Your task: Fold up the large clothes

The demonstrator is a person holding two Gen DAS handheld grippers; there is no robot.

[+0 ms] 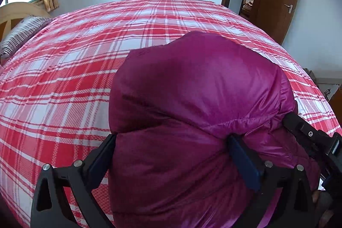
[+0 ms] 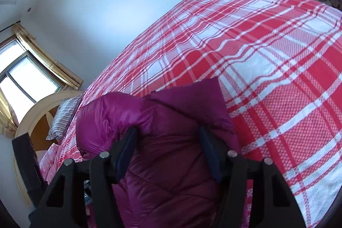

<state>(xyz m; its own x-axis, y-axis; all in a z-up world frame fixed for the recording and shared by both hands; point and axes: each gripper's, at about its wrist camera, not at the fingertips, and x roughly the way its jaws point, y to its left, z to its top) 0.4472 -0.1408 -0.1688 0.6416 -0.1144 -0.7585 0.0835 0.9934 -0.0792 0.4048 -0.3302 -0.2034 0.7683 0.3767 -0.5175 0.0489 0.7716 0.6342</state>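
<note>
A puffy magenta down jacket (image 1: 198,99) is bunched up over the red and white plaid bed (image 1: 85,57). My left gripper (image 1: 173,146) is shut on a thick fold of it, and the padding bulges out between and above the fingers (image 1: 102,155). In the right wrist view the same jacket (image 2: 166,174) fills the gap of my right gripper (image 2: 168,136), whose pads press into a quilted fold. A flat corner of the jacket (image 2: 192,97) sticks out ahead of it. Part of the right gripper (image 1: 310,136) shows at the jacket's right side in the left wrist view.
The plaid sheet (image 2: 277,78) stretches wide beyond the jacket. A striped pillow (image 1: 21,35) lies against the pale wooden headboard (image 2: 42,108) at the left. A window with gold curtains (image 2: 21,78) is behind it. A brown door (image 1: 277,3) stands open at the far right.
</note>
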